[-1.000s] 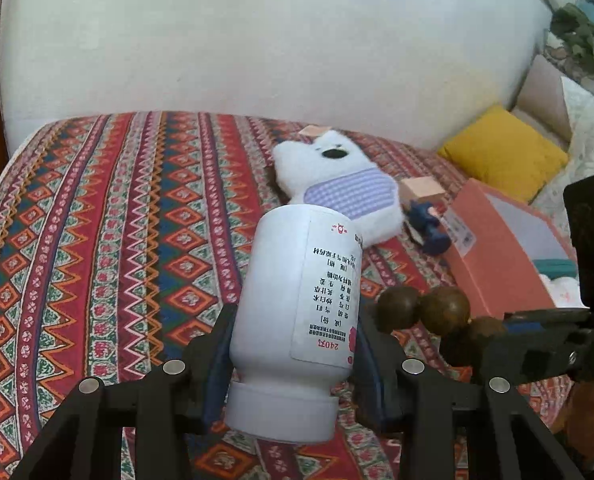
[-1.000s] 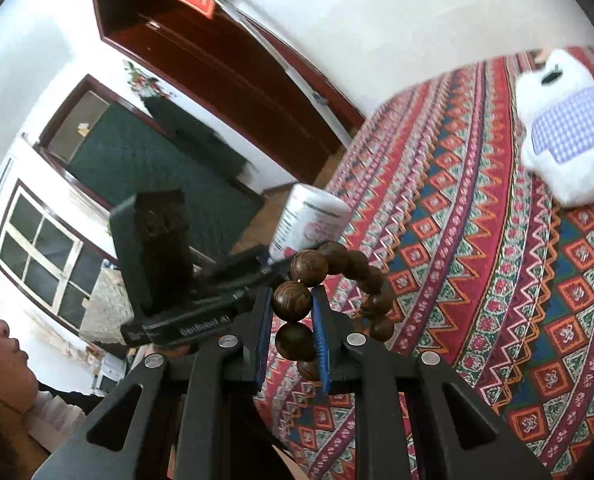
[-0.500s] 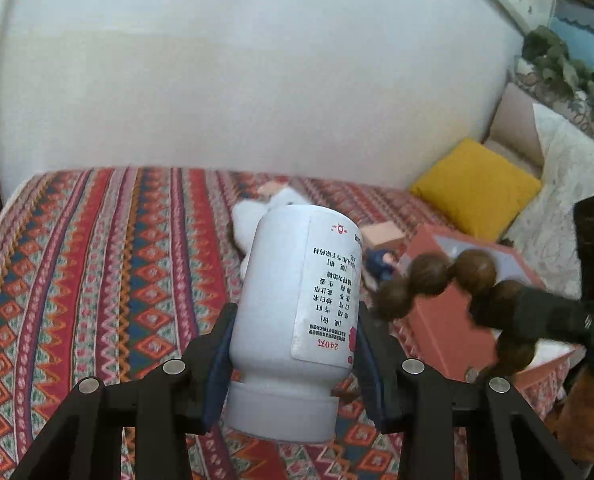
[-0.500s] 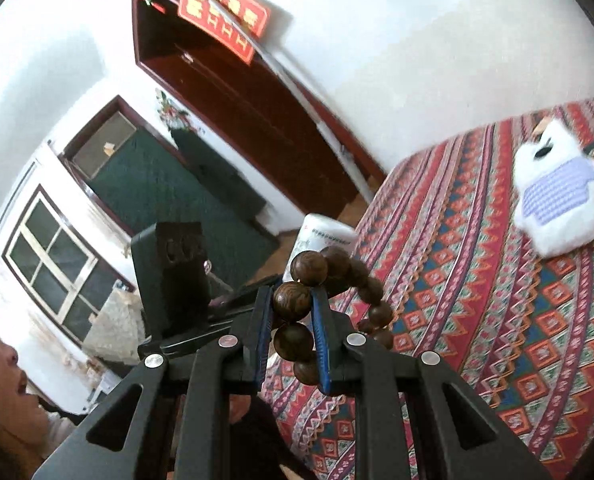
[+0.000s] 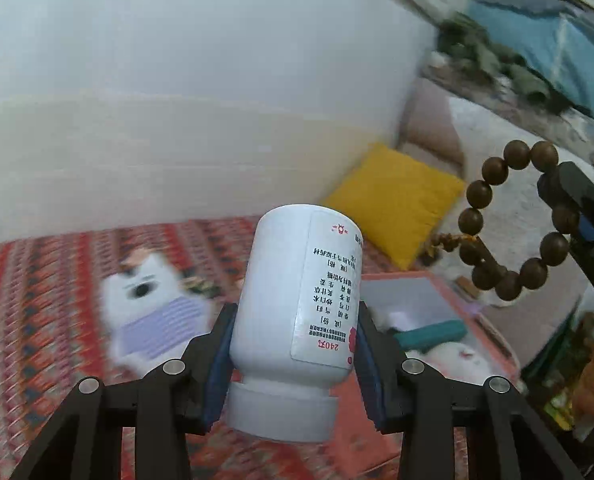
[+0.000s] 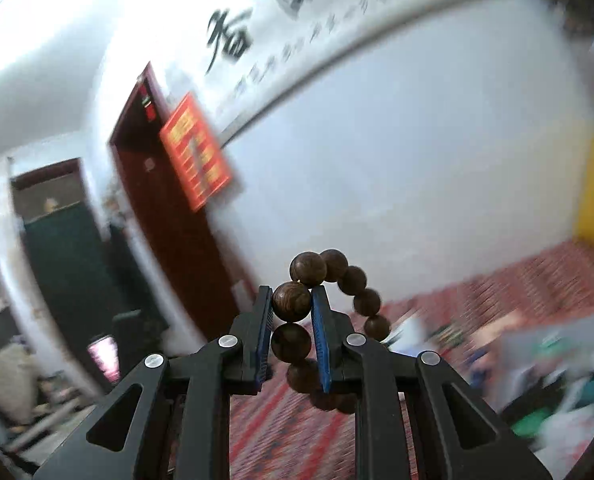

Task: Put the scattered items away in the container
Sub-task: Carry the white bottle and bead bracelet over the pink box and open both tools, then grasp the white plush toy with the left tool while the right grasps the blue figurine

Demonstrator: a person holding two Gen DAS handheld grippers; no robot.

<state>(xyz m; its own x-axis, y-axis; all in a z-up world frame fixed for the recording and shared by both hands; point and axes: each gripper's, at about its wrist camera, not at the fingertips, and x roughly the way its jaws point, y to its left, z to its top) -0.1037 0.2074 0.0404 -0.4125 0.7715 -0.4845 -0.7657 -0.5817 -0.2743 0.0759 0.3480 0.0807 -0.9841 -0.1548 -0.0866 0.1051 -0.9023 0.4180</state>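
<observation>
**Kid:** What changed since a moment ago?

**Me:** Both my tongs have gone up. Before, my left tongs [image 5: 293,344] looked down at the stripy red blanket [image 5: 37,292], and the pink box [image 5: 429,280] sat off to the right side. Now the box is just behind the bottle, and I can look into it. The toy bear [image 5: 149,312] has slid to the left and looks blurry. My right tongs [image 6: 293,320] used to look at the blanket and the bear. Now they look at the white wall [image 6: 397,160] and the dark door [image 6: 165,216].

**Kid:** What are your tongs holding?

**Me:** My left tongs squeeze a white bottle [image 5: 297,300]. It has a paper label with tiny writing, and its cap points back at me. It leans a little to the right. My right tongs pinch a ring of brown wooden beads [image 6: 293,300]. One bead sits tight between the blue pads, and the rest curl away to the right and down.

**Kid:** Where are the beads now?

**Me:** Up in the air, higher than the box and to its right. Behind them is a yellow pillow [image 5: 397,200].

**Kid:** What is in the box?

**Me:** Something teal and something white. I cannot tell what they are.
</observation>
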